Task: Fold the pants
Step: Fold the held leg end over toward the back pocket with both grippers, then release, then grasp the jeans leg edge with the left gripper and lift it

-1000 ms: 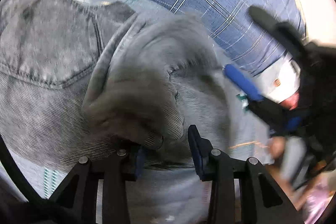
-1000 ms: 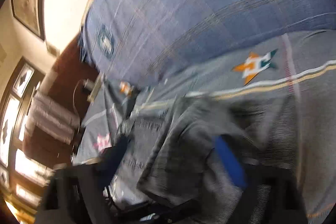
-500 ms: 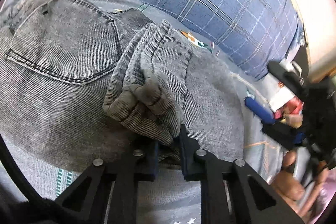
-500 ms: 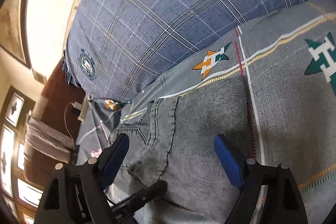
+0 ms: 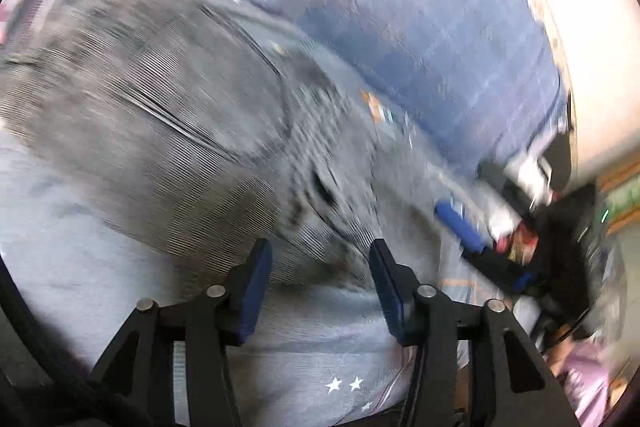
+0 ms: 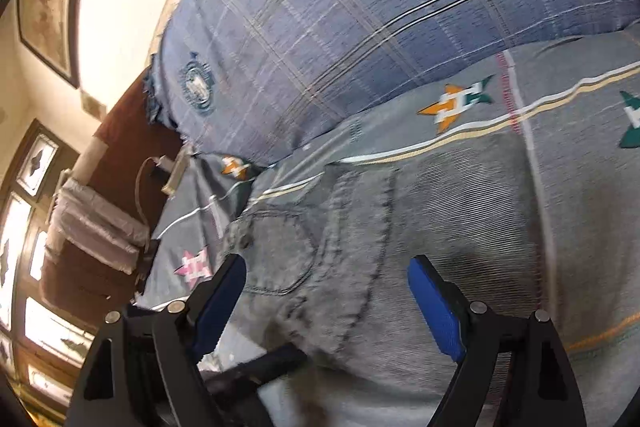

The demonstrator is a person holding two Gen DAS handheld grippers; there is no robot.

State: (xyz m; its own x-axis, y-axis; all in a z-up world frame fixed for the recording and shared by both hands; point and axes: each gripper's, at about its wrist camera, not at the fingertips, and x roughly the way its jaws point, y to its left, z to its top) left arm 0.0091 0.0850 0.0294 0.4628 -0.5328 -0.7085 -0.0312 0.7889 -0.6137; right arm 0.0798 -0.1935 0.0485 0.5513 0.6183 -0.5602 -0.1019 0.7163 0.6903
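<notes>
Bed sheet (image 6: 580, 163), grey w/ star prints, fills most of both views, a blue plaid pillow (image 6: 360, 7) at its far side. Pants (image 6: 460, 227) lie on the sheet just near of the pillow: grey washed denim, doubled into a thick bundle, back pocket (image 6: 276, 251) facing up on the left part, dark seam running near-to-far through the middle. Left wrist view is blurred, but shows a bunched ridge of cloth (image 5: 320, 195) just beyond the tips.

Step in hand, by my read: a fold has been laid down and let go, w/ both grippers off the cloth. Left gripper (image 5: 320, 267) has just been opening; its blue pads stand apart, nothing pinched btwn them, denim edge just past them. Right gripper (image 6: 332, 291) is spread wide above the bundle, nothing held.

Next move prob calls for flattening that ridge, or a fresh pinch on an outer edge for one more fold. Thick layers, so a deep bite is needed or they slip.
</notes>
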